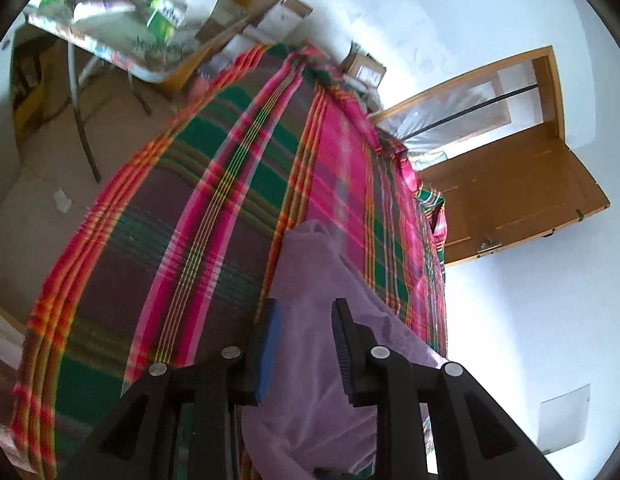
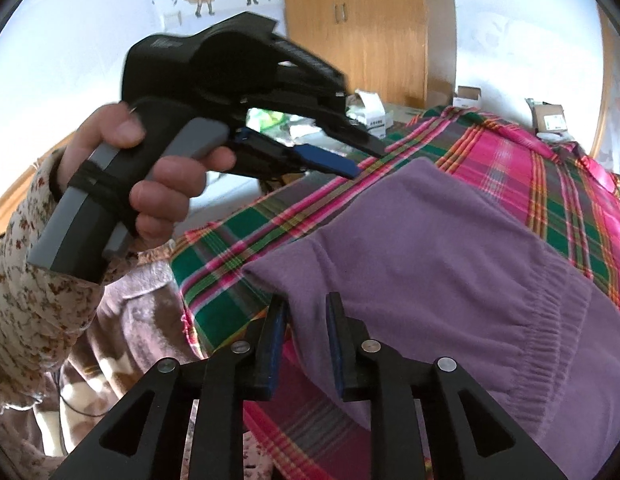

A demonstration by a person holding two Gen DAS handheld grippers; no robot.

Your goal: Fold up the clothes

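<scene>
A purple fleece garment [image 2: 449, 264] with a ribbed hem lies on a bed covered by a plaid blanket [image 2: 246, 240]. My right gripper [image 2: 308, 332] stands open at the garment's near corner. A strip of the purple cloth runs between the two fingers, and the left pad is apart from it. A hand [image 2: 158, 184] holds my left gripper [image 2: 361, 158] raised above the blanket's far side, with its fingers slightly apart. In the left wrist view, that gripper [image 1: 306, 344] is open over the purple garment [image 1: 317, 360], which shows below and between the fingers.
A folding table [image 1: 122, 36] with packets stands past the bed's far end, with cardboard boxes [image 1: 365, 66] beside it. A wooden door [image 1: 509, 196] hangs open near the bed's corner. A wardrobe [image 2: 365, 28] stands behind. The person's floral sleeve [image 2: 34, 312] is at the left.
</scene>
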